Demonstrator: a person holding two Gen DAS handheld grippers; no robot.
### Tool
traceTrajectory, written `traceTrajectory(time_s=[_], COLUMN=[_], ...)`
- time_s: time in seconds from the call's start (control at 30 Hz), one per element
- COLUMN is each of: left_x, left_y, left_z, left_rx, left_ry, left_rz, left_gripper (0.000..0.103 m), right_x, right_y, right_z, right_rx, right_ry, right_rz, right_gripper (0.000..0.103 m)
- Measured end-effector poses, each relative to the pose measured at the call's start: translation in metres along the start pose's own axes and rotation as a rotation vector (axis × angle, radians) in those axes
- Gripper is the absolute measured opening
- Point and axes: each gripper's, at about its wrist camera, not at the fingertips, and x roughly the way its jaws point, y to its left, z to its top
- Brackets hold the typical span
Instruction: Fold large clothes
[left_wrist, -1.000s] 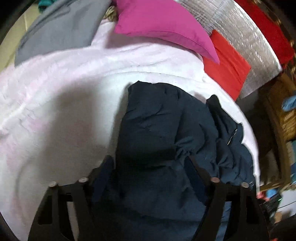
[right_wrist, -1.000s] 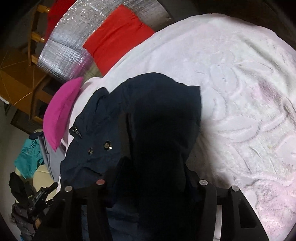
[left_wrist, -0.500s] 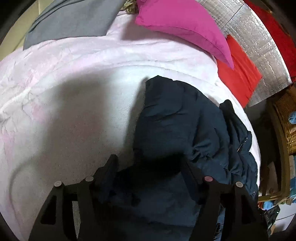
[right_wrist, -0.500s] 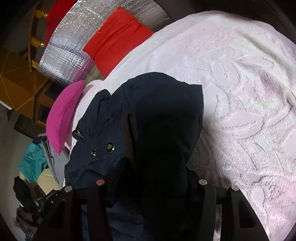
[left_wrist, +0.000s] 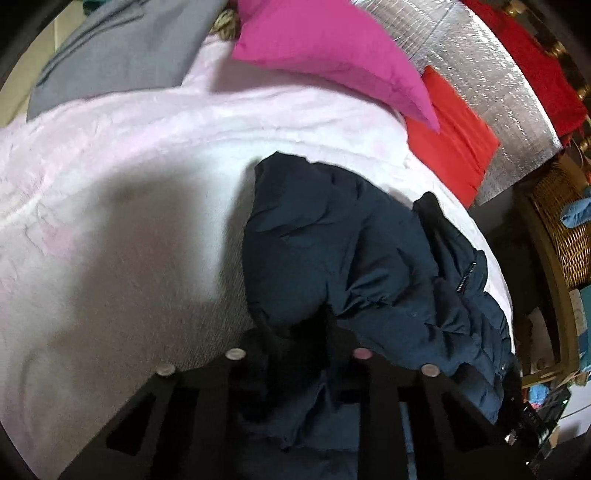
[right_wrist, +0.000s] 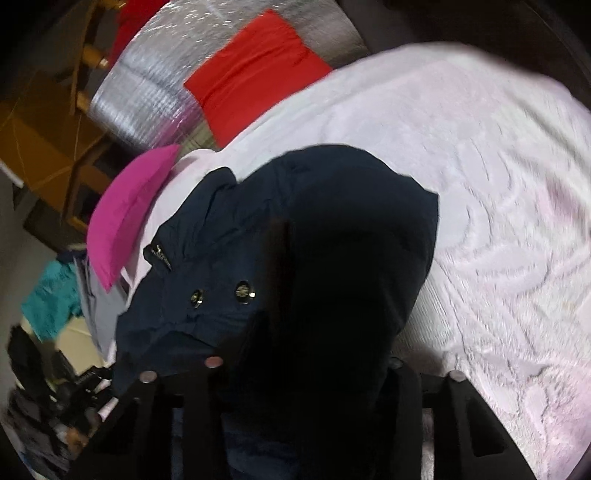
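Note:
A dark navy padded jacket (left_wrist: 332, 236) lies bunched on the pale pink bedspread (left_wrist: 129, 166). In the left wrist view my left gripper (left_wrist: 295, 325) is at the jacket's near edge. Its jaws are closing and pinch a fold of the navy fabric. In the right wrist view the jacket (right_wrist: 221, 229) shows two snap buttons and a zip pull. A thick shadowed part of it fills and covers my right gripper (right_wrist: 332, 258). The right jaws are closing on that bulk, and the right fingertip is hidden.
A magenta pillow (left_wrist: 332, 48), a red cushion (left_wrist: 454, 136) and a silver quilted mat (left_wrist: 480, 59) lie at the bed's far side. A grey garment (left_wrist: 122, 48) sits at the top left and a wicker basket (left_wrist: 561, 221) stands beyond the bed's right edge. The embossed bedspread (right_wrist: 498, 184) stretches right of the jacket.
Both grippers' jaws have narrowed onto the jacket. The left fingers went from straddling the fabric to pinching a fold. The right view has shifted and rolled slightly, and the jacket now looms larger.

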Motion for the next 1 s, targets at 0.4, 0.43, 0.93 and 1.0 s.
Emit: traceTrajectory(time_s=[0.4, 0.43, 0.93, 1.0], left_x=[-0.002, -0.002, -0.089, -0.083], left_y=[0.0, 0.002, -0.049, -0.069], left_z=[-0.004, -0.004, -0.027, -0.038], left_rx=[0.069, 0.069, 0.213, 0.258], left_ry=[0.014, 0.022, -0.262, -0.249], left_rz=[0.07, 0.094, -0.003, -0.022], left_gripper=[0.028, 0.035, 0.066, 0.067], right_x=[0.005, 0.002, -0.092, -0.093], right_y=[0.0, -0.002, -0.005, 0.011], right_z=[0.007, 0.008, -0.013, -0.019], right_rx=[-0.08, -0.068, 0.024, -0.037], right_ry=[-0.028, -0.025, -0.171, -0.174], right_rz=[-0.06, -0.046, 0.133, 0.144], right_gripper=[0.029, 0.03, 0.048, 0.033])
